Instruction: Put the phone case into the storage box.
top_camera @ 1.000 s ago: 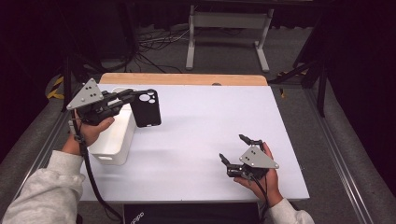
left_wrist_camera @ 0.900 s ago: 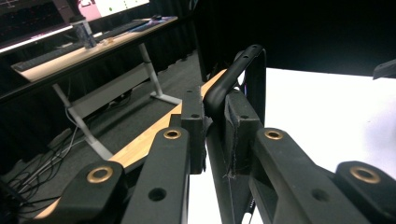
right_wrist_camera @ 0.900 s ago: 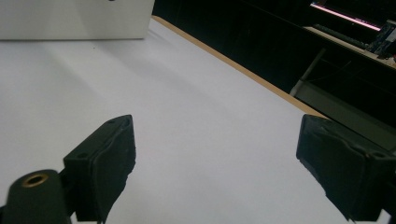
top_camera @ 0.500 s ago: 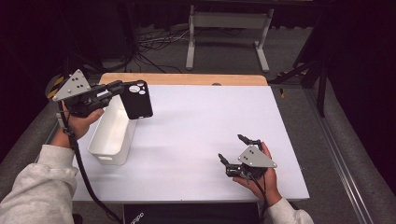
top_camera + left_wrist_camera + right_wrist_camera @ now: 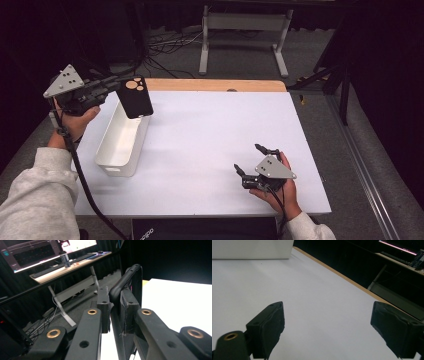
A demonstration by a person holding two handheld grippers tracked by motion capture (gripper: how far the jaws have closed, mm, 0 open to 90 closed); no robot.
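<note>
A black phone case [image 5: 134,97] with round camera cut-outs hangs in the air above the far end of a white bin [image 5: 122,140]. My left gripper [image 5: 117,85] is shut on its edge, held up at the table's left side. In the left gripper view the case [image 5: 127,280] stands edge-on, clamped between the pads [image 5: 103,305] of the left gripper [image 5: 113,300]. My right gripper [image 5: 248,158] rests low near the table's front right and is open. In the right gripper view nothing lies between the jaws of this gripper [image 5: 327,327].
The white table [image 5: 210,130] has a wooden far edge [image 5: 215,85]. The long side wall of the bin [image 5: 252,248] appears far off in the right gripper view. Cables and a metal stand [image 5: 240,30] lie on the floor beyond the table. A desk with monitors [image 5: 50,255] stands behind.
My left gripper has carried the phone case leftward and upward, to above the bin's far end. The right gripper has stayed in place, open.
</note>
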